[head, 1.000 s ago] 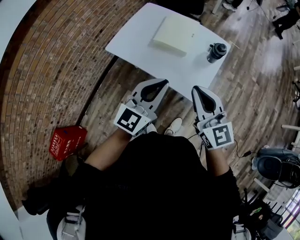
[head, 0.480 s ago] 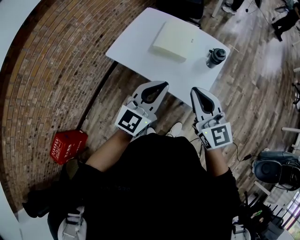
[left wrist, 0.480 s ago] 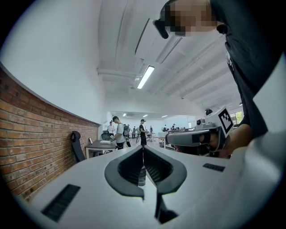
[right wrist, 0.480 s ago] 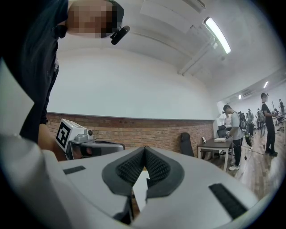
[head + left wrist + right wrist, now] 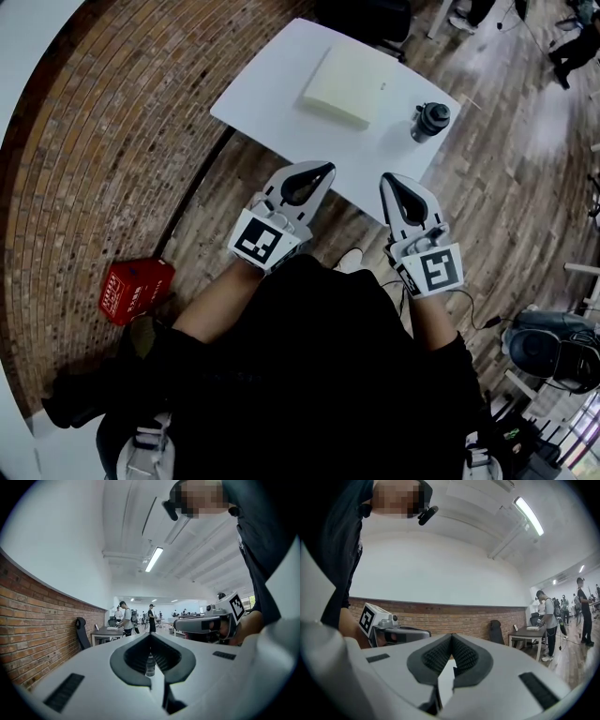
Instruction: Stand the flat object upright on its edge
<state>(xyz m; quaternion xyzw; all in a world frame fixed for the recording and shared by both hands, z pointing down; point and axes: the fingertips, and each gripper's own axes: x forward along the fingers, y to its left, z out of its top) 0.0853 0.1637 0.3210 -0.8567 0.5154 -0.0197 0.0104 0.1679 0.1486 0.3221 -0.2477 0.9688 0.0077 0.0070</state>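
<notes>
A pale cream flat box (image 5: 345, 82) lies flat on the white table (image 5: 272, 94) in the head view. A dark bottle (image 5: 429, 120) stands near the table's right corner. My left gripper (image 5: 325, 167) hovers over the floor just short of the table's near edge, jaws shut with nothing in them. Beside it my right gripper (image 5: 385, 178) is also shut and empty. In the left gripper view the left gripper (image 5: 150, 635) points level across the room, tips together. The right gripper (image 5: 451, 636) in its own view looks toward a brick wall, tips together.
A red box (image 5: 134, 286) sits on the brick floor at the left. A white shoe (image 5: 349, 257) shows below the grippers. Cables and dark gear (image 5: 551, 342) lie at the right. People (image 5: 124, 617) stand at distant tables, as the left gripper view shows.
Both grippers have edged slightly closer to the table's near edge. Their jaws stay shut. The box and bottle have not moved.
</notes>
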